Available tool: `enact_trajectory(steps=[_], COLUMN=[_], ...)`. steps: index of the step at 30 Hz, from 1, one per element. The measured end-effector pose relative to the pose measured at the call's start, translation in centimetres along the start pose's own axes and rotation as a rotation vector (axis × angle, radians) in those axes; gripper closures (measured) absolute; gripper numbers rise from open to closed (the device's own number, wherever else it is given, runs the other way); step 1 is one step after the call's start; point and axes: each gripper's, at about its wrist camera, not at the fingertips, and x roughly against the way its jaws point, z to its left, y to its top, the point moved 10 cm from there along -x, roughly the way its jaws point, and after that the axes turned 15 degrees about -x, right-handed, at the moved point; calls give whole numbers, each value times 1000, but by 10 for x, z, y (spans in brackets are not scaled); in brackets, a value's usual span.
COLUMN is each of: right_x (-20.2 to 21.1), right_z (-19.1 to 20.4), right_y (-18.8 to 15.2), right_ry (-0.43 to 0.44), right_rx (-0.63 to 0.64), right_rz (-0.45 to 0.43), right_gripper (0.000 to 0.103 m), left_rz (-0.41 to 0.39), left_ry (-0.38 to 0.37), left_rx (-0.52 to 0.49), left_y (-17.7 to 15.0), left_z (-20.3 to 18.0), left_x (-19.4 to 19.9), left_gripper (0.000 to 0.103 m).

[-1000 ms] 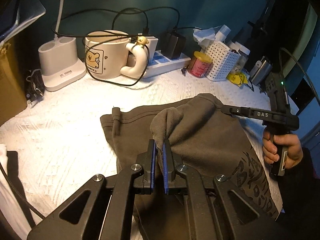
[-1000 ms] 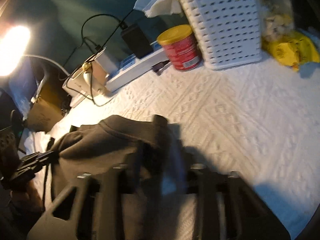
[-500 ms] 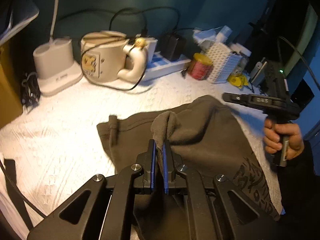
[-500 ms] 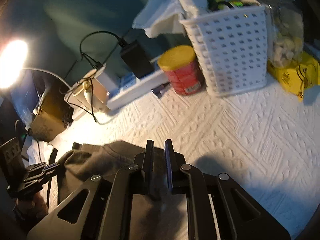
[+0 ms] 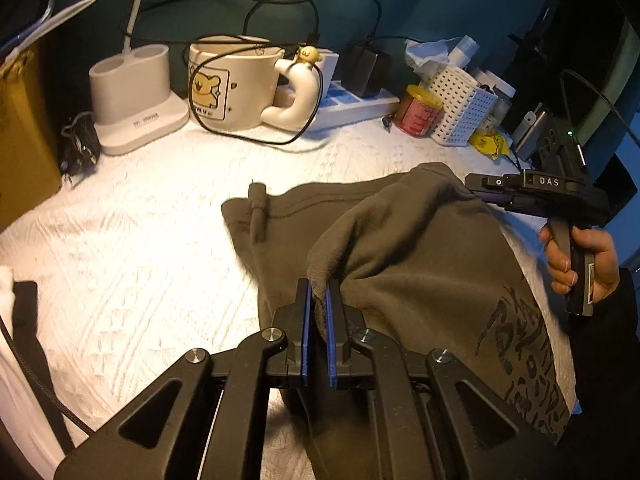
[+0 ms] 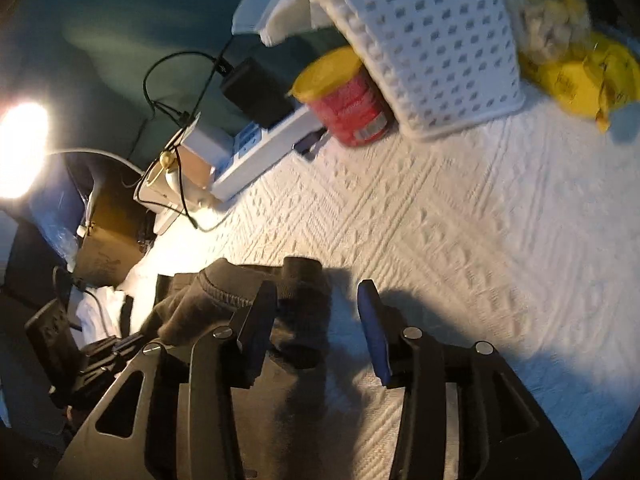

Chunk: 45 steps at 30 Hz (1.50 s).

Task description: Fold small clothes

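Dark olive-grey shorts (image 5: 420, 264) with a black print lie on the white textured cloth (image 5: 140, 248). My left gripper (image 5: 319, 292) is shut on a raised fold of the shorts near the middle. My right gripper (image 6: 318, 304) is open in the right wrist view, with the shorts' corner (image 6: 304, 300) lying loose between its jaws. In the left wrist view the right gripper (image 5: 480, 188) sits at the garment's far right edge, held by a hand. A drawstring end (image 5: 258, 212) lies on the waistband at left.
A cream bear mug (image 5: 236, 84), a white lamp base (image 5: 136, 92), a power strip (image 5: 352, 100), a red can (image 5: 418, 110) and a white basket (image 5: 460, 106) line the back. Yellow packets (image 6: 580, 76) lie right of the basket. Black cables trail around the mug.
My right gripper has opened and let go of the shorts' corner, which now lies loose between its jaws. My left gripper stays shut on its fold.
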Motion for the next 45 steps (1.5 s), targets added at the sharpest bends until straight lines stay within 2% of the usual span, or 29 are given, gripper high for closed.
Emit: enact_trajectory(steps=[3, 4, 5, 8, 11, 19, 23, 25, 29, 30, 32, 35, 36, 39, 40, 45], right_x=[-4, -5, -6, -7, 1, -15, -6, 3, 20, 23, 30, 40, 43, 52, 56, 72], right_z=[3, 5, 6, 14, 27, 13, 12, 12, 16, 16, 16, 16, 16, 13, 12, 13], right_y=[-1, -1, -2, 3, 13, 19, 20, 19, 5, 1, -6, -21, -25, -37, -41, -63], right_ry=[39, 54, 66, 84, 90, 24, -52, -96, -114, -120, -142, -147, -146, -150, -151, -157], right_rx=[-8, -14, -17, -5, 41, 52, 74, 105, 139, 150, 168, 180, 182, 182, 183, 198], right_rz=[-10, -11, -7, -32, -89, -87, -117, -146, -167, -174, -188, -193, -194, -199, -202, -211], right_gripper=[61, 76, 84, 90, 90, 90, 80, 79, 79, 77, 62, 59, 59, 59, 59, 59], left_rz=[-28, -34, -37, -43, -55, -20, -33, -42, -65, -64, -71, -67, -73, -82, -86, -74], left_ry=[-6, -6, -7, -2, 1, 16, 25, 23, 11, 20, 24, 28, 27, 24, 23, -9], left_rx=[-1, -1, -1, -4, -13, 36, 40, 57, 84, 78, 75, 84, 84, 104, 108, 92], left_y=[6, 7, 8, 13, 19, 7, 8, 9, 10, 10, 11, 8, 7, -1, -3, -21], left_z=[-2, -2, -2, -2, -2, 16, 12, 10, 8, 8, 4, -3, -5, -8, -10, -36], left_x=[4, 5, 5, 5, 7, -10, 0, 5, 13, 14, 18, 24, 27, 36, 40, 50], left_gripper=[98, 98, 98, 98, 98, 97, 98, 97, 97, 97, 97, 95, 93, 72, 69, 69])
